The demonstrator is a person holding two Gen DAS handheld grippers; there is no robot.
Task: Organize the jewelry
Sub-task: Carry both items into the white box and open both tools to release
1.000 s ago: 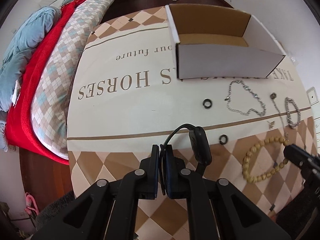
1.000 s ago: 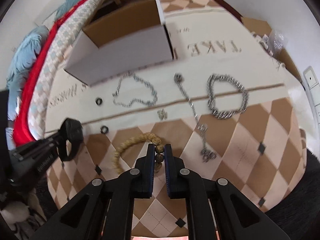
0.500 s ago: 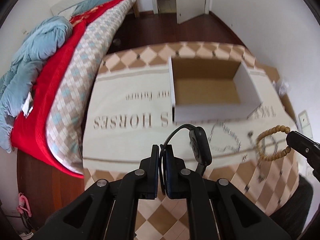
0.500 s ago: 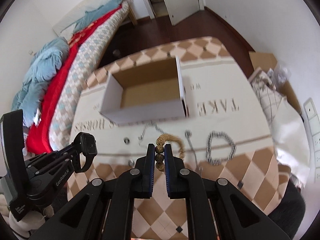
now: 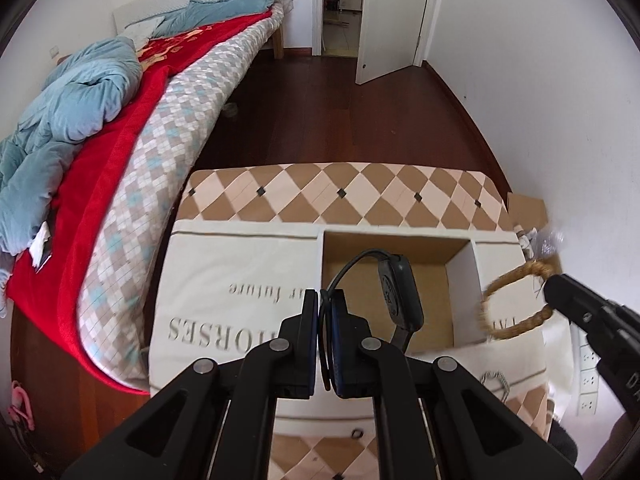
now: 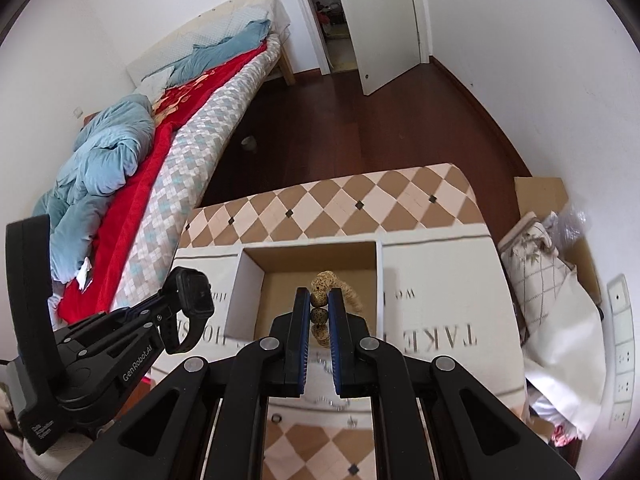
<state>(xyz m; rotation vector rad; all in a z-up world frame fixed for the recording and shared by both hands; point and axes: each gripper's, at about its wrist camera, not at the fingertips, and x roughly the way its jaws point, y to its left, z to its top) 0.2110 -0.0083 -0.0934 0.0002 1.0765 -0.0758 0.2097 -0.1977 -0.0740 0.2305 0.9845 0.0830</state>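
Left tool (image 5: 326,308) angled steeply down, raised above the bench (image 5: 240,264), clenched on the strap of a black watch (image 5: 400,300) that hangs over the open cardboard box (image 5: 464,264). Right tool (image 6: 320,312) likewise tilted down over the box (image 6: 244,280), gripping a wooden bead bracelet (image 6: 320,300). Both items are off the bench. Chain (image 5: 494,378) lies on the cloth below.

Cloth-covered table (image 5: 240,300) bears open box (image 5: 464,272), chain (image 5: 494,378)
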